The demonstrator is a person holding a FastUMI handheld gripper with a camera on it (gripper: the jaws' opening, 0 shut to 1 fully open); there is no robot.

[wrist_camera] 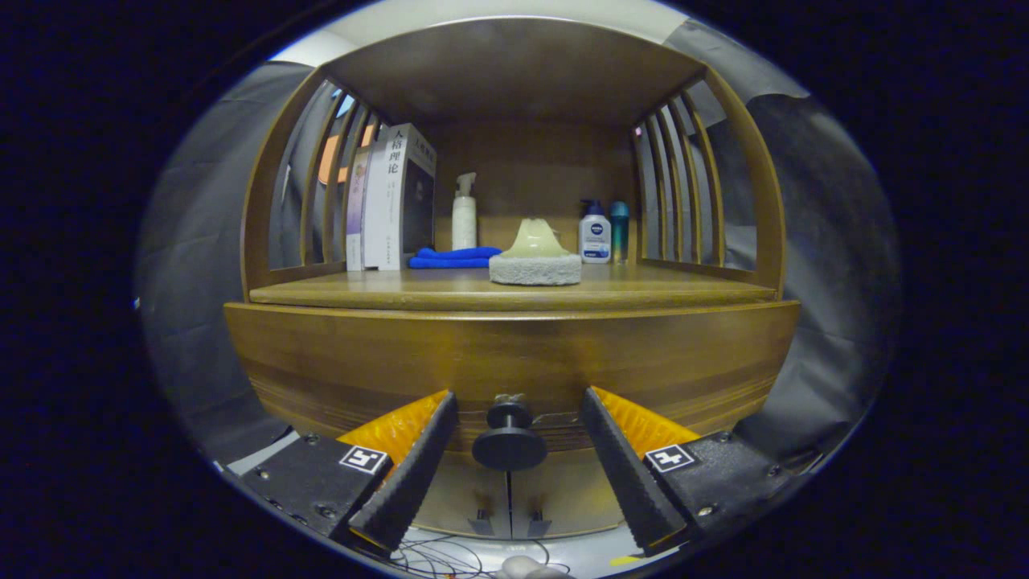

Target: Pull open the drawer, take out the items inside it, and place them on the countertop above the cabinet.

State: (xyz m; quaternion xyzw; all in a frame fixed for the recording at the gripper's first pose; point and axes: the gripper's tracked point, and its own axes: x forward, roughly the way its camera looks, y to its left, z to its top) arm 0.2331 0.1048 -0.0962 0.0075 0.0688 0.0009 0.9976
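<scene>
Drawer (514,362) front is seen closed, filling the wooden cabinet's face just below the countertop (643,291), and its one round knob (509,438) sits between the two fingers of the gripper (518,430), which are spread wide with a clear gap left on either side of the knob, so nothing is held. The knob is judged to be the only sensible place to take hold: it is small, hard and smooth-looking, with a narrow neck behind a broader disc, so the pads should be closed on the neck or the disc's rim to keep it from slipping out when pulled. The drawer is judged to be stiff solid wood, probably fairly heavy, and likely to want a straight, level pull rather than a twist. What lies inside cannot be told while it is shut. On the countertop above, well beyond the fingers, the following can be counted: about three books (394,197) standing upright at the left, one white spray bottle (464,213) behind one folded blue cloth (454,257), one pale sponge (535,259) with a rounded top near the middle, one white pump bottle (595,233), and one slim teal bottle (619,229) just beside it. Bare board remains at the front edge for setting items down.
</scene>
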